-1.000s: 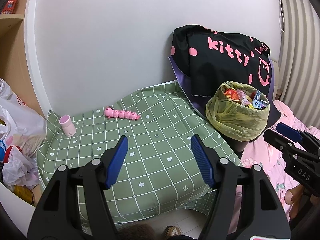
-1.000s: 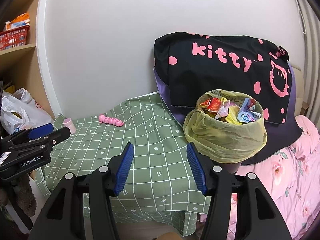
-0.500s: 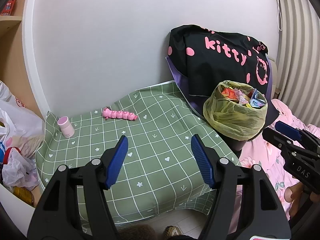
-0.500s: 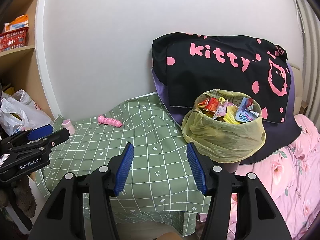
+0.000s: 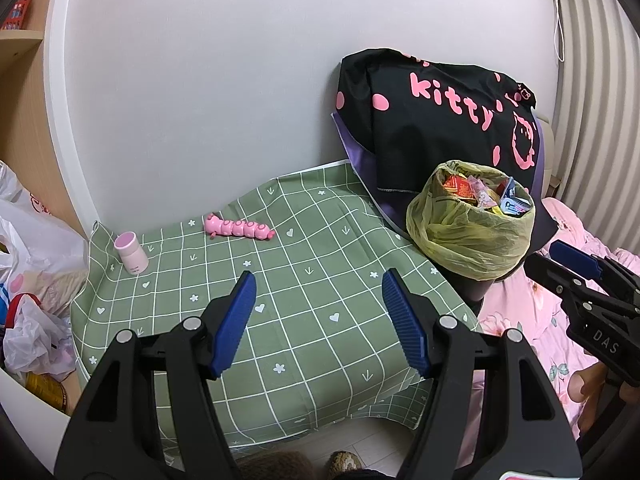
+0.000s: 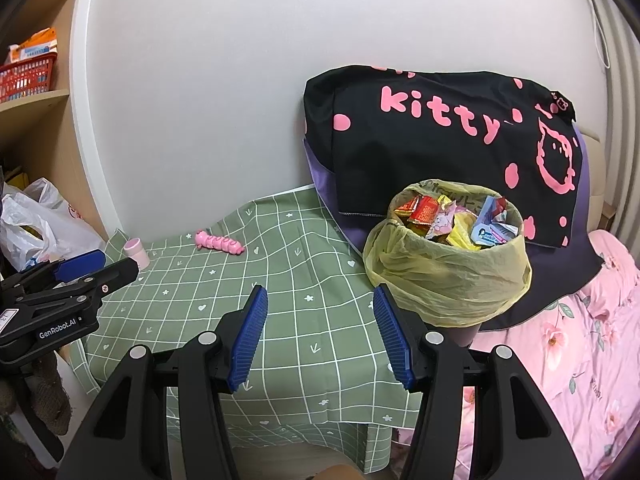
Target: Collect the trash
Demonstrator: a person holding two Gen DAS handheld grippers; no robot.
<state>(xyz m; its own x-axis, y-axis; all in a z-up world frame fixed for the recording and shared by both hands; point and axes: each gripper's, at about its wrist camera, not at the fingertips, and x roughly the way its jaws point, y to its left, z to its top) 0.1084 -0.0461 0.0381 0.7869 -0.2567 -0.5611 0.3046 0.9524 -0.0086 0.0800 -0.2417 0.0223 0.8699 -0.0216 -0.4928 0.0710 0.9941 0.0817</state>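
Only the right wrist view shows the red basket (image 6: 26, 76) on a shelf. One trash bin (image 6: 448, 268) (yellow liner, full of wrappers) stands at the tablecloth's (image 5: 304, 300) right edge. One pink toy (image 5: 238, 227) and one pink cup (image 5: 131, 253) sit near its back edge. Left gripper (image 5: 318, 320) and right gripper (image 6: 318, 334) gape, empty.
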